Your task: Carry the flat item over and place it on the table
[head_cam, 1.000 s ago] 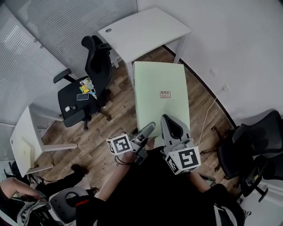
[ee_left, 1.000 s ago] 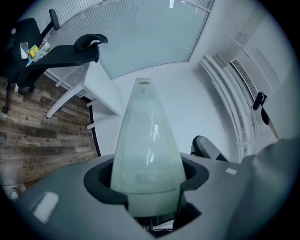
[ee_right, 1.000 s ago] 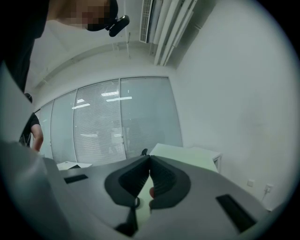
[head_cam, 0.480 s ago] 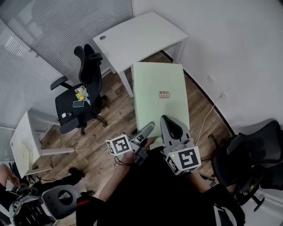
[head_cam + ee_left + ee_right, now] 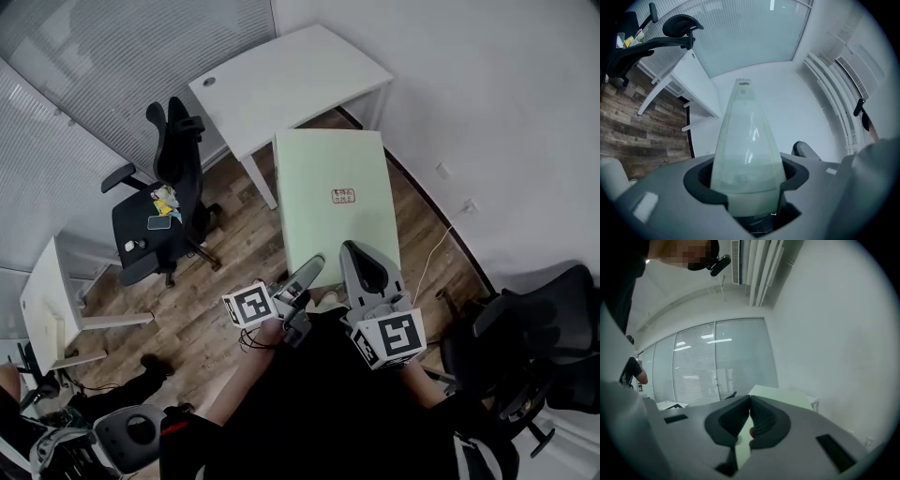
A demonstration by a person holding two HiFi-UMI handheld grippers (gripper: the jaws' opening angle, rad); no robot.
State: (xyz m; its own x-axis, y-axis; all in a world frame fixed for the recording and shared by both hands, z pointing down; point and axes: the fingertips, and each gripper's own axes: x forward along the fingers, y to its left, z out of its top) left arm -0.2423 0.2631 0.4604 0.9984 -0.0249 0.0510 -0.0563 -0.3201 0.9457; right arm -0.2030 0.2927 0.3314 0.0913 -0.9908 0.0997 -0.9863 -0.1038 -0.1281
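A pale green flat board (image 5: 333, 202) with a small label hangs level over the wood floor, its far edge close to the white table (image 5: 291, 80). My left gripper (image 5: 314, 272) is shut on the board's near edge, and my right gripper (image 5: 361, 267) is shut on the same edge beside it. In the left gripper view the board (image 5: 747, 145) fills the gap between the jaws of the left gripper (image 5: 747, 180). In the right gripper view the right gripper (image 5: 750, 420) has its jaws pinched together over a thin pale strip of the board (image 5: 743, 455).
A black office chair (image 5: 164, 202) with small items on its seat stands left of the board. Another black chair (image 5: 534, 347) is at the right, near a white cable (image 5: 427, 258) along the wall. A small white desk (image 5: 52, 300) sits far left.
The white table and the black chair have slid left and nearer in the head view as I carry the board onward. Both grippers keep the same hold.
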